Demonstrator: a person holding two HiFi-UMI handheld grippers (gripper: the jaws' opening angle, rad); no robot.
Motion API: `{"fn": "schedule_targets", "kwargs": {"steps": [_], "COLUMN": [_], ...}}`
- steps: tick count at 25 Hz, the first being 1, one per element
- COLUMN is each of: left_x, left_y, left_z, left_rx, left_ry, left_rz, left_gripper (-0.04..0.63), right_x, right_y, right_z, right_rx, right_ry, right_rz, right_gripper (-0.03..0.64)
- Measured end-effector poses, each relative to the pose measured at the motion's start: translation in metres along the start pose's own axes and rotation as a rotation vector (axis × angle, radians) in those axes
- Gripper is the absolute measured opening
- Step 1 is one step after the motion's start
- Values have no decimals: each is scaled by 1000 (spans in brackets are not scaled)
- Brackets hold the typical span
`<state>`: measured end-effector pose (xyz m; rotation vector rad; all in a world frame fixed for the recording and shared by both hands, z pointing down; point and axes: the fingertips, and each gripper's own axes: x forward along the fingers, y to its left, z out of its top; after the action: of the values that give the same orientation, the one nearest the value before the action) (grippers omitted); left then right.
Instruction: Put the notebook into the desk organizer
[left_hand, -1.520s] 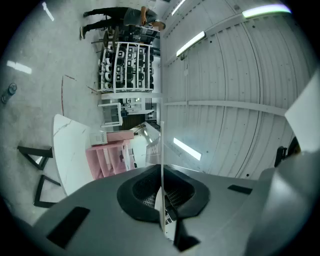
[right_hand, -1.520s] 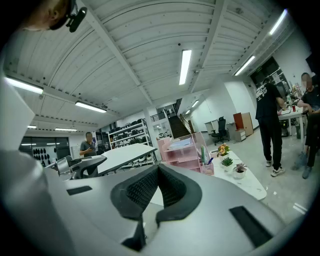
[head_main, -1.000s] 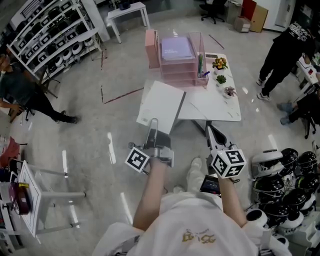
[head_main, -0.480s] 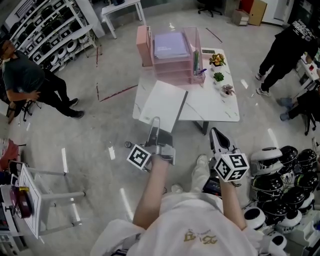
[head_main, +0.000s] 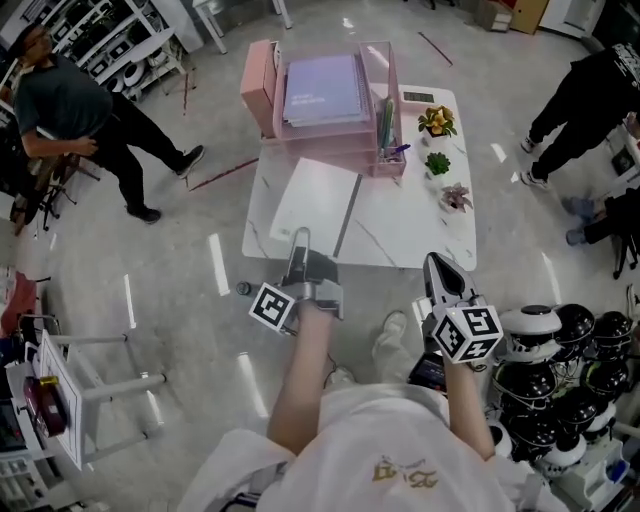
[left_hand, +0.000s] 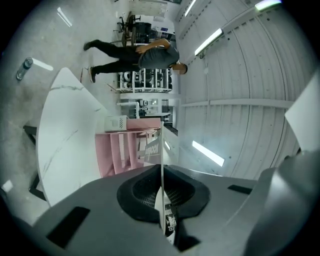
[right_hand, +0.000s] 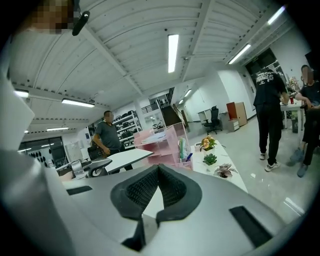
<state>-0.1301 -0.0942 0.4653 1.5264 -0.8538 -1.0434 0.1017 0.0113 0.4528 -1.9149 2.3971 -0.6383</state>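
Note:
A white notebook (head_main: 315, 200) lies flat just above the white table (head_main: 410, 225); whether it touches the top I cannot tell. My left gripper (head_main: 300, 238) is shut on its near edge. In the left gripper view the notebook (left_hand: 161, 150) shows edge-on as a thin line between the pads, pointing at the pink desk organizer (left_hand: 127, 152). The organizer (head_main: 320, 120) stands at the table's far edge with a purple folder (head_main: 322, 88) on top. My right gripper (head_main: 432, 262) hangs off the near right corner, shut on nothing. Its pads (right_hand: 145, 185) meet.
Three small potted plants (head_main: 438, 160) stand along the table's right side, and pens (head_main: 388, 125) stick up from the organizer. Helmets (head_main: 560, 360) pile on the floor at right. A person (head_main: 70, 100) walks at far left, another (head_main: 590, 90) stands at right. A small white stand (head_main: 60, 390) is at lower left.
I have come closer to the table. The left gripper has carried the notebook forward over the tabletop toward the organizer. The person at left has walked further along.

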Motion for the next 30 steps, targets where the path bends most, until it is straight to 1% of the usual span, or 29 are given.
{"fn": "schedule_targets", "kwargs": {"steps": [5,11,15,21,30], "left_x": [46,75,92,116,160], "left_y": [23,42,51,60,81], "left_z": [-6,-4,-6,-3,3], "left_rx": [7,-27,-48,-50,-64], "left_ry": [-45,-115,-137,-146,-119], "left_rz": [24,47,58,67,85], "left_gripper": [25,25,25,25,25], "right_x": [46,86,103,121,157], "right_y": [-41,-67,-83,-95,-103], "right_z": [15,23,27,31,44], "right_rx": [-5,-11,-4,-2,-2], "right_ry": [37,77,90,109,118], "right_rz": [35,96,104,108,96], "right_gripper": [8,8,8,8,8]}}
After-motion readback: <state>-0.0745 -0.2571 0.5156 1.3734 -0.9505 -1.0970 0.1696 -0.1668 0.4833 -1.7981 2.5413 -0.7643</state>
